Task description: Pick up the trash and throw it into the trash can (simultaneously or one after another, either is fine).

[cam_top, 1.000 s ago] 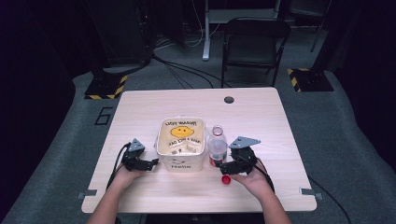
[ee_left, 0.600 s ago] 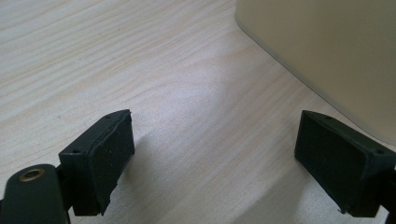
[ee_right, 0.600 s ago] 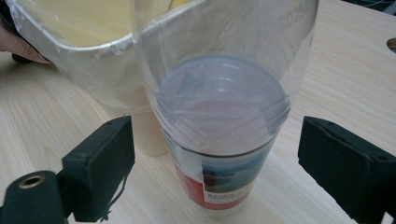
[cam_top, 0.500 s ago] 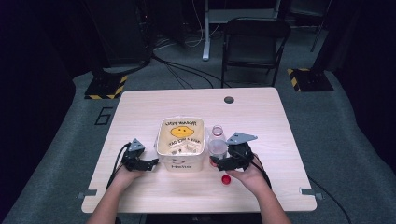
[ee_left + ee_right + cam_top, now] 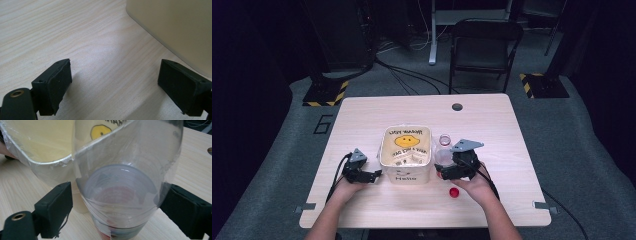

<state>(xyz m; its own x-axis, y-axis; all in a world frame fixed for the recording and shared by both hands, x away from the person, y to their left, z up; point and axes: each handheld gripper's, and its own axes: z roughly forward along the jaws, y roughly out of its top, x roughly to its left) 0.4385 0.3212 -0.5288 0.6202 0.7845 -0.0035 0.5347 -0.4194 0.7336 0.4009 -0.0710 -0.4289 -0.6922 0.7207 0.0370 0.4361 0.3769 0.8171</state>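
Your left gripper (image 5: 373, 175) rests low on the table (image 5: 492, 125), toward the front edge and left of centre, just beside the left wall of the cream tub (image 5: 406, 152). In the left gripper view its jaws stand wide apart over bare wood, nothing between them; the tub wall (image 5: 175, 27) fills the upper right of that view.

Your right gripper (image 5: 446, 172) sits on the other side of the tub, right of centre. It is set around the clear plastic bottle (image 5: 443, 150), which stands upright with its mouth uncapped, just beside the tub's right wall. In the right gripper view the bottle (image 5: 125, 192) occupies the space between the jaws; the right one appears to meet its side, while a narrow gap shows at the left one. Whether the bottle is firmly clamped cannot be told.

A small red cap (image 5: 454, 192) lies on the table nearer the front edge, just in front of your right hand (image 5: 474, 187).

The tub carries a yellow smiley face and printed lettering. A dark round grommet (image 5: 457, 106) sits near the table's far edge.
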